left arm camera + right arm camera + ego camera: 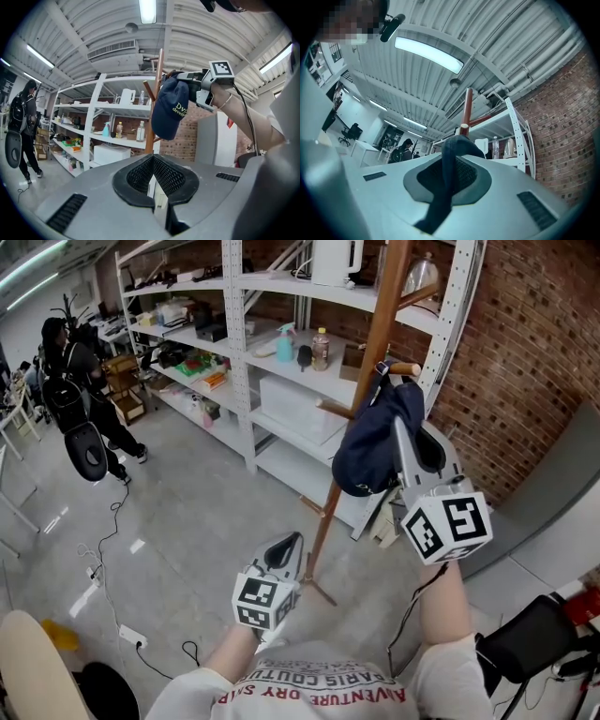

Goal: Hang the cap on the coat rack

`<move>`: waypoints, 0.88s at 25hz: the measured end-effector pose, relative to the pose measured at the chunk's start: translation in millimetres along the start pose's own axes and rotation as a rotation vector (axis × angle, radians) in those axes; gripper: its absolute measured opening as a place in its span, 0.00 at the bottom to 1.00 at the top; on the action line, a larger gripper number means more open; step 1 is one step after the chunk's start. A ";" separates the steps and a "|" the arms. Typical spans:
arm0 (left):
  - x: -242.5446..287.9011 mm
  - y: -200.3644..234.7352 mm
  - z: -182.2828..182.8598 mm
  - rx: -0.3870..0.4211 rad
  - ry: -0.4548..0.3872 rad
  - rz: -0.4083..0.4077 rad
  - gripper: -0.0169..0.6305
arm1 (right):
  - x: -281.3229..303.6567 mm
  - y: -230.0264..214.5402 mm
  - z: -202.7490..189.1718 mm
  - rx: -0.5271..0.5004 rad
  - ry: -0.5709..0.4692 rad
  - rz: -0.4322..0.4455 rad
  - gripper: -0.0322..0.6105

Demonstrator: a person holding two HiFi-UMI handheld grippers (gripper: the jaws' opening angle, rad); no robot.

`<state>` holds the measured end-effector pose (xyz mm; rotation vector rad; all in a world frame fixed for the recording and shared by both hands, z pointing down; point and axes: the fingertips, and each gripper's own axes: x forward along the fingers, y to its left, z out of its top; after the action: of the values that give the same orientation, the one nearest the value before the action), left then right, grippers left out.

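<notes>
Seat cap, clenched by strap in right gripper, upper centre, on coat rack peg just above; left gripper closed, empty, farther.

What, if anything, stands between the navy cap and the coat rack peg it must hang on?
Nothing visible does. The right gripper is shut on the navy blue fabric cap, holding it at the short wooden peg of the brown wooden coat rack. The white metal shelving stands behind the rack, not between.
</notes>
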<state>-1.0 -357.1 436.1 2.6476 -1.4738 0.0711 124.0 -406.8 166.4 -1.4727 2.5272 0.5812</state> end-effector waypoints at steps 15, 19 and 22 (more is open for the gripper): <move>-11.2 12.8 -16.6 0.005 0.057 0.021 0.04 | 6.2 2.4 -60.8 0.072 0.105 -0.003 0.09; -10.4 11.5 -22.6 0.011 0.076 0.013 0.04 | 4.8 1.5 -65.7 0.059 0.100 -0.019 0.09; -10.7 12.7 -27.3 0.009 0.090 0.017 0.04 | 3.8 3.0 -65.5 0.053 0.094 -0.018 0.09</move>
<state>-17.1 -351.5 463.2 2.6019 -1.4712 0.1966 123.2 -435.1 225.6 -1.5367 2.5750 0.4491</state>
